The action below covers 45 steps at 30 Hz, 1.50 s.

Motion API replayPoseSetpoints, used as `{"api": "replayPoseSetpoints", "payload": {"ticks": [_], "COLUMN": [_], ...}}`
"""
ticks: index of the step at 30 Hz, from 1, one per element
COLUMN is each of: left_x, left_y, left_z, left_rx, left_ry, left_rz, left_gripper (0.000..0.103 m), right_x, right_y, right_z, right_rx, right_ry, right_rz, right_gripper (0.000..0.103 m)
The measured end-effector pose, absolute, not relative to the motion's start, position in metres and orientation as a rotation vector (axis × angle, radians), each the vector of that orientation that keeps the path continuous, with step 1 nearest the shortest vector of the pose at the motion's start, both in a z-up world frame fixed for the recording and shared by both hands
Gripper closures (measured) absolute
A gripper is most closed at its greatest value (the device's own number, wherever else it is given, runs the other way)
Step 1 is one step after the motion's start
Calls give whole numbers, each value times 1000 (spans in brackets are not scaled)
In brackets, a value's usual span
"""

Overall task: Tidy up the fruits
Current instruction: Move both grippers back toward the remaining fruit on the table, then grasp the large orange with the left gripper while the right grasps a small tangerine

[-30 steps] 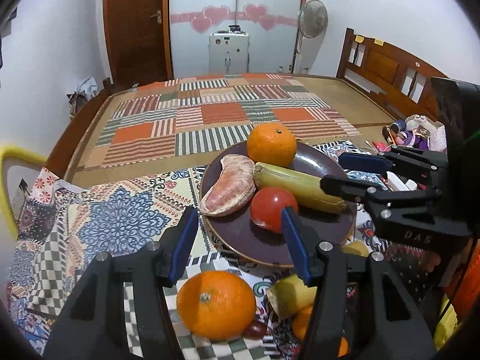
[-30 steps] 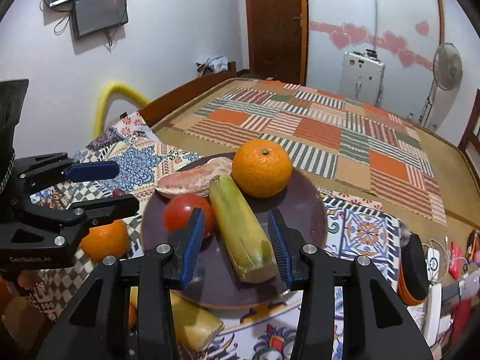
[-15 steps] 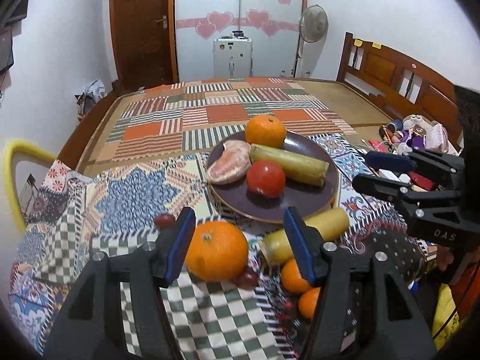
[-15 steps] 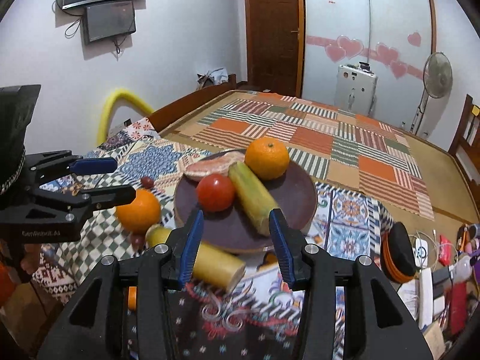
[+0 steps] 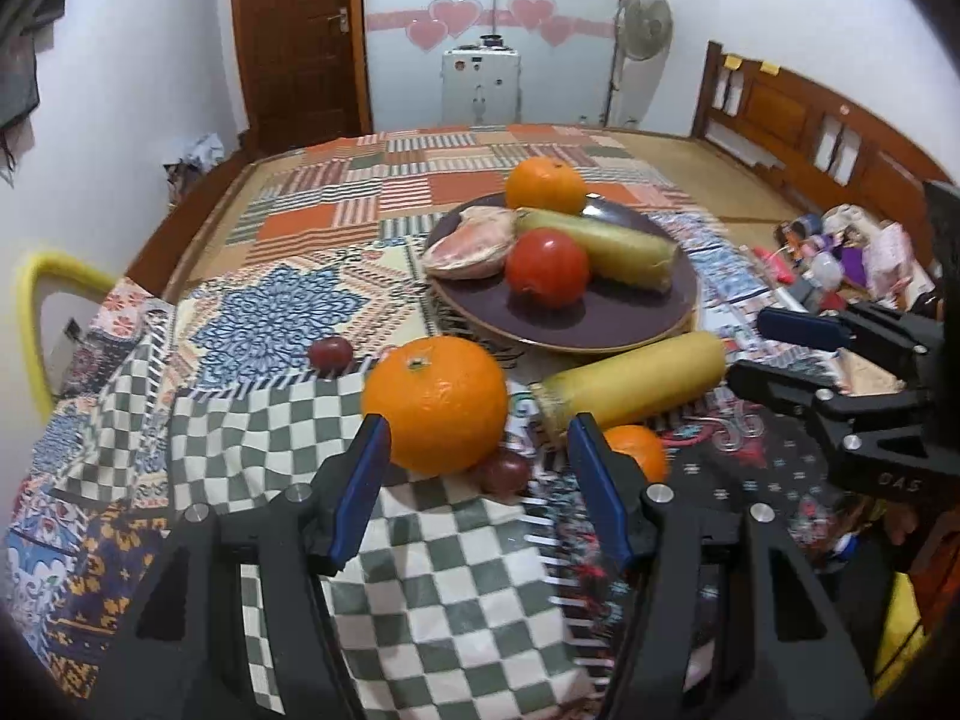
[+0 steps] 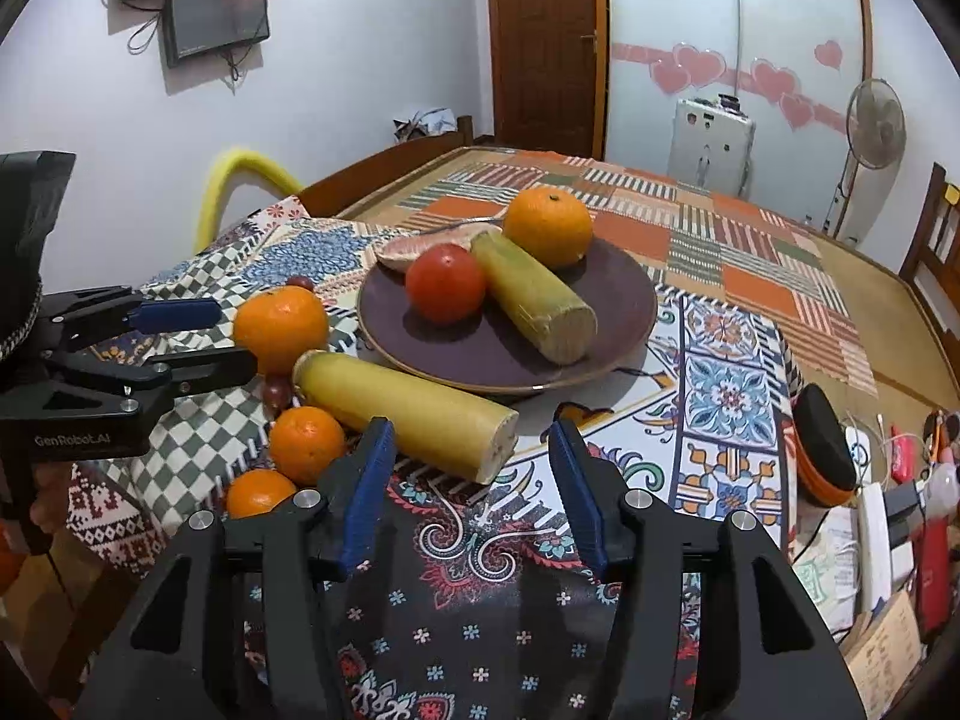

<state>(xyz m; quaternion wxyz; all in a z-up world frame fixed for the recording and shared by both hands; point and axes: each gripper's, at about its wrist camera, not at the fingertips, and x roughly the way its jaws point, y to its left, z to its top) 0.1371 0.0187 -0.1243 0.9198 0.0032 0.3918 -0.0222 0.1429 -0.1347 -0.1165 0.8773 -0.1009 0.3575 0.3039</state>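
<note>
While both hand-held grippers hover empty, loose fruit waits beside the plate (image 6: 624, 324).
Left hand-held gripper (image 5: 474, 468), jaws apart, faces the orange (image 5: 435, 405); right hand-held gripper (image 6: 471, 468), jaws just widened, must close on the banana (image 6: 408, 405).

The plate (image 6: 624, 306) is dark purple, glazed and glossy, catching soft glare. On it the tomato (image 6: 445, 283) is smooth and shiny, the orange (image 6: 547, 227) finely dimpled with a dull sheen. The peeled yellow stalk (image 6: 414, 408) lying near the plate looks waxy, its cut end fibrous. Patterned woven cloth (image 5: 432, 588) covers the table, matt. Each gripper's fingers (image 5: 354, 498) are matt black plastic with ribbed blue pads and bright metal screw heads. The far headboard (image 5: 798, 120) is varnished wood
</note>
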Motion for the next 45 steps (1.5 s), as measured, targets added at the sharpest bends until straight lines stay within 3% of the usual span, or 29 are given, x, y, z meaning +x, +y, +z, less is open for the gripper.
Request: {"api": "replayPoseSetpoints", "payload": {"ticks": [15, 28, 38, 45], "left_x": [156, 168, 170, 160], "left_y": [21, 42, 38, 46], "left_z": [-138, -155, -152, -145], "left_rx": [83, -1, 18, -6], "left_ry": [797, 834, 789, 793], "left_rz": [12, -12, -15, -12], "left_gripper": [39, 34, 37, 38], "right_x": [158, 160, 160, 146], "right_y": [-119, -111, -123, -129], "right_z": [-127, -130, -129, -115], "right_rx": [-181, -206, -170, -182], "right_ry": [764, 760, 758, 734], "right_rz": [698, 726, 739, 663], "right_gripper": [53, 38, 54, 55]}}
